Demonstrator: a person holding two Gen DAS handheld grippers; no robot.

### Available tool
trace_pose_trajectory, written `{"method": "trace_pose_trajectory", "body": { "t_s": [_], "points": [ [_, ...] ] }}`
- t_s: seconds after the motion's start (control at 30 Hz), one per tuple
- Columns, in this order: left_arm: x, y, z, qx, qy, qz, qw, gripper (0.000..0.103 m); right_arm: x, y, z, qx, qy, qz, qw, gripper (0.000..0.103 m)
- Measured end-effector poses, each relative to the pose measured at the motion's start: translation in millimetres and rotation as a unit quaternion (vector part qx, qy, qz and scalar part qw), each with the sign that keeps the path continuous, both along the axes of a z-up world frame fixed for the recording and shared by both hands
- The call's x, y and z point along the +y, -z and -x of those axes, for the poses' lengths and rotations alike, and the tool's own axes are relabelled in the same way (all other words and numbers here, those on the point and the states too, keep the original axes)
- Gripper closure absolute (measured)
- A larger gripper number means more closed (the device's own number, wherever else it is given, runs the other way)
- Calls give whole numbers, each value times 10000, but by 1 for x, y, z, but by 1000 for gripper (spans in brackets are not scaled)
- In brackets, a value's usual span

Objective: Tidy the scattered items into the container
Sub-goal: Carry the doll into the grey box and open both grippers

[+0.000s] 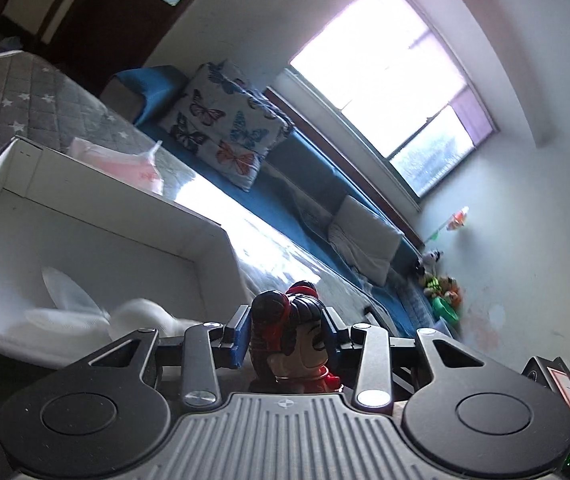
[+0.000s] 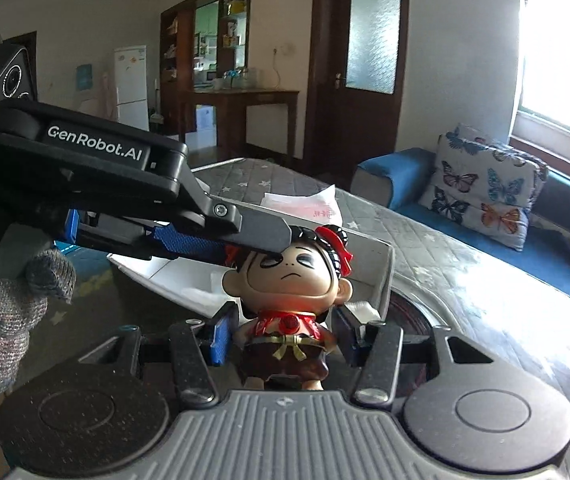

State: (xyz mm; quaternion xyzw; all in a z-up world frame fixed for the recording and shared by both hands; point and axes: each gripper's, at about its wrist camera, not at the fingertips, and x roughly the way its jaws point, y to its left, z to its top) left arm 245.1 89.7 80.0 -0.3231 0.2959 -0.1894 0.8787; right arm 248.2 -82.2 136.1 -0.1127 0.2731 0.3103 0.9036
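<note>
Over the quilted bed (image 1: 45, 96), the white box (image 1: 97, 216) holds crumpled white tissue (image 1: 69, 300).

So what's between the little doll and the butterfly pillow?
In the right wrist view, the white box stands right behind the doll, then the grey star blanket stretches toward the butterfly pillow.

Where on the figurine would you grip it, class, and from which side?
Probably the narrow torso of the figurine, under its big round head, coming from its front with a pad on each flank, as the right gripper does. The glossy, bulging head would likely slip.
</note>
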Motion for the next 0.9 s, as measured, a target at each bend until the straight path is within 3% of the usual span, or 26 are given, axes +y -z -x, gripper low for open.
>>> {"method": "trace_pose_trajectory", "body": {
  "t_s": [0.23, 0.47, 0.7, 0.9],
  "points": [
    [17, 22, -34, 227, -211, 46, 9995, 63, 22, 15, -45, 353, -214, 164, 9990, 51],
    [24, 46, -54, 509, -338, 54, 9981, 62, 33, 32, -64, 661, -354, 264, 9968, 51],
    [27, 57, -62, 512, -487, 23, 9975, 63, 48, 52, -71, 440, -436, 746, 9953, 55],
    [29, 60, -67, 610, -528, 136, 9966, 63, 50, 53, -81, 615, -435, 697, 9947, 55]
  ]
}}
